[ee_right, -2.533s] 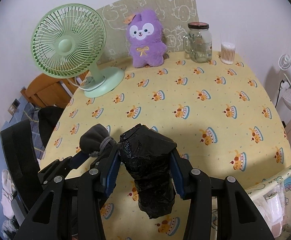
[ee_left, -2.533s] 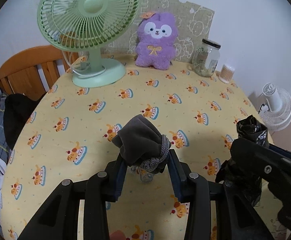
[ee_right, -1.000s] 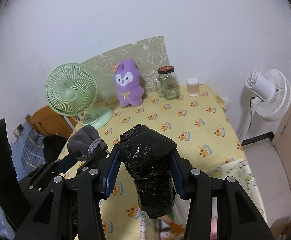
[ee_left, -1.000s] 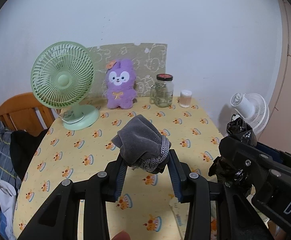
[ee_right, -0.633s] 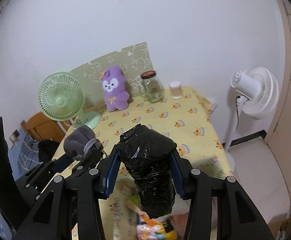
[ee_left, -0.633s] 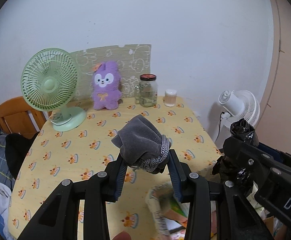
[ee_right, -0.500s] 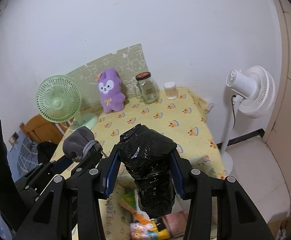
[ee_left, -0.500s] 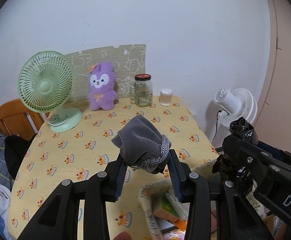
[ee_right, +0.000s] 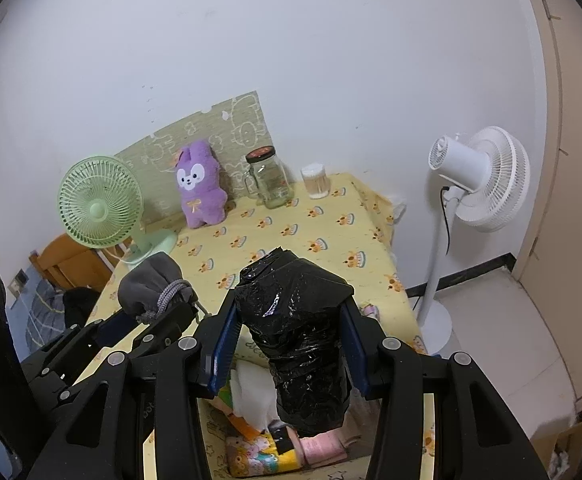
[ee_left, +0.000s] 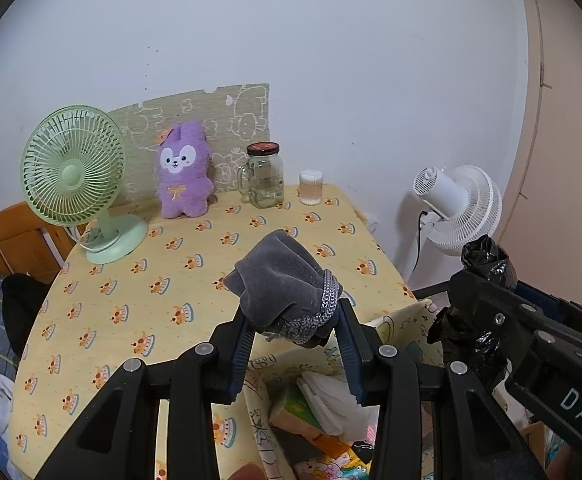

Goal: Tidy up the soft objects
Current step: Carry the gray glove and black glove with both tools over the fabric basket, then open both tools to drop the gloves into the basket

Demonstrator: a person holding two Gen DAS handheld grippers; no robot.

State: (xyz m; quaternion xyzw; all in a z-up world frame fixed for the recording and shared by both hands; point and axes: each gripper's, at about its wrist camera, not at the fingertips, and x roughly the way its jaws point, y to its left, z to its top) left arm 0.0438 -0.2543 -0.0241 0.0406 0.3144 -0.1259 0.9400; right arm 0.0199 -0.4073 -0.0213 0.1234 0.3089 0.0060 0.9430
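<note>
My left gripper (ee_left: 297,332) is shut on a grey velvet drawstring pouch (ee_left: 283,288), held in the air above the near edge of the yellow table (ee_left: 195,256). My right gripper (ee_right: 289,338) is shut on a bundle wrapped in black plastic (ee_right: 299,328); it also shows at the right of the left wrist view (ee_left: 479,312). Both are held over an open fabric storage bin (ee_left: 395,324) with printed walls, beside the table. The bin holds a white cloth (ee_right: 251,398), a green packet (ee_left: 291,404) and colourful items. The pouch also shows in the right wrist view (ee_right: 151,284).
On the table's far side stand a green desk fan (ee_left: 73,176), a purple plush rabbit (ee_left: 183,176), a glass jar (ee_left: 265,176) and a cotton-swab cup (ee_left: 311,188). A white floor fan (ee_right: 483,180) stands to the right. A wooden chair (ee_left: 15,236) is at the left.
Both grippers have drawn back and up from the table with their loads. The view now takes in the table's near edge and the open storage bin below them.
</note>
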